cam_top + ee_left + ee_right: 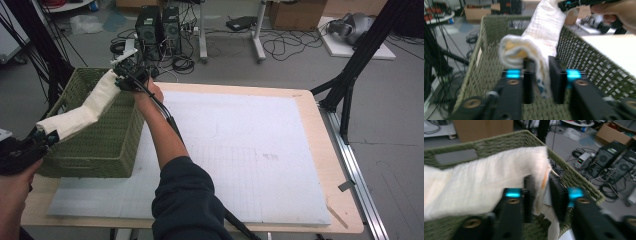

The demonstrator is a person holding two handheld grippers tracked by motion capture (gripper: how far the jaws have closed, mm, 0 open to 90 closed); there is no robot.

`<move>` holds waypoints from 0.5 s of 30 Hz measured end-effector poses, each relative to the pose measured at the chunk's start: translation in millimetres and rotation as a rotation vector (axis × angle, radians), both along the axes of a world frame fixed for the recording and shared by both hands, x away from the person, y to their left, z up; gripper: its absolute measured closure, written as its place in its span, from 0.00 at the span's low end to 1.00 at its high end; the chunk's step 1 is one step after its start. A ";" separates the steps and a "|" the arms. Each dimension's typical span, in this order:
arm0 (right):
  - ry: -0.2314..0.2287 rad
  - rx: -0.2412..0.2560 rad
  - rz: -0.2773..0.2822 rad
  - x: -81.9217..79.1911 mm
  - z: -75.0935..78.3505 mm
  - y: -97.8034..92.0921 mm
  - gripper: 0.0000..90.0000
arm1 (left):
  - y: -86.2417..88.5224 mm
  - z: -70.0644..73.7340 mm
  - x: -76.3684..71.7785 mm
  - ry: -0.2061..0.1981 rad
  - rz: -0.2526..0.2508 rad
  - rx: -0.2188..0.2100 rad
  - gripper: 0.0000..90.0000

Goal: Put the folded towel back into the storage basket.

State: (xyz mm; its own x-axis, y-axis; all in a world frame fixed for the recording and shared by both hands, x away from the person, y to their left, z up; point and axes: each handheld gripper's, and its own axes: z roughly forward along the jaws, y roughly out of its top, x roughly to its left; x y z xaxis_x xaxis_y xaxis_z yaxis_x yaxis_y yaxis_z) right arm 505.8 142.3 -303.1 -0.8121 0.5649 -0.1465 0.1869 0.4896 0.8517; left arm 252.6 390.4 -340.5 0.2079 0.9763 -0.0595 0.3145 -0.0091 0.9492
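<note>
**Cloth Held at Both Ends Above the Basket**

In the high view, your left gripper (42,140) sits at the lower left of the frame, at the near corner of the green woven basket (107,155). Its jaws are closed onto one end of the rolled white cloth (82,112). The left gripper view confirms this: the two black jaws stand nearly together at lower centre with the bunched end of the cloth (529,52) pinched between them, and a yellow inner layer shows in the fold above the jaws. The basket (584,65) runs away from the jaws toward the top of that frame.

Moving right in the high view, the cloth rises diagonally across the open top of the basket, from the lower left toward the upper centre-left. It is stretched between the two grippers and hangs clear above the basket interior.

At the upper end, your right gripper (122,77) holds the far end of the cloth over the basket's far right corner. In the right gripper view, the jaws are drawn close around the cloth's edge (486,182) at centre frame, with the basket rim (564,167) behind.

To the right, the basket rests on the white mat (250,150) covering the wooden table (330,165).
</note>
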 end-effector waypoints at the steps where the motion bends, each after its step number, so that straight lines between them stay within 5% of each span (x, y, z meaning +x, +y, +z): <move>1: 0.009 0.008 -0.004 0.3 -1.6 0.3 0.70 | 1.8 -0.1 -0.8 -0.005 0.015 -0.004 0.63; 4: 0.010 0.007 -0.018 1.1 -2.9 -1.8 0.64 | 5.9 4.8 -6.2 -0.039 0.038 -0.001 0.50; 10: -0.002 0.014 -0.020 -3.4 3.5 -19.0 0.60 | 3.6 18.1 -15.2 -0.094 0.013 0.006 0.49; 15: -0.013 0.029 -0.017 -11.4 11.1 -44.7 0.52 | -6.5 15.9 -14.4 -0.102 -0.057 -0.046 0.47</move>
State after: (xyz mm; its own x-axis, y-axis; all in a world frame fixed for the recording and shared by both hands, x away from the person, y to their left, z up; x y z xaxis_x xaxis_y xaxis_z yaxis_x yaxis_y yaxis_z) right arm 494.4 97.6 -292.0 -0.8006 0.5825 -0.1407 0.1833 0.4616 0.8680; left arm 238.2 384.0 -324.6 0.2702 0.9595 -0.0800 0.2163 0.0205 0.9761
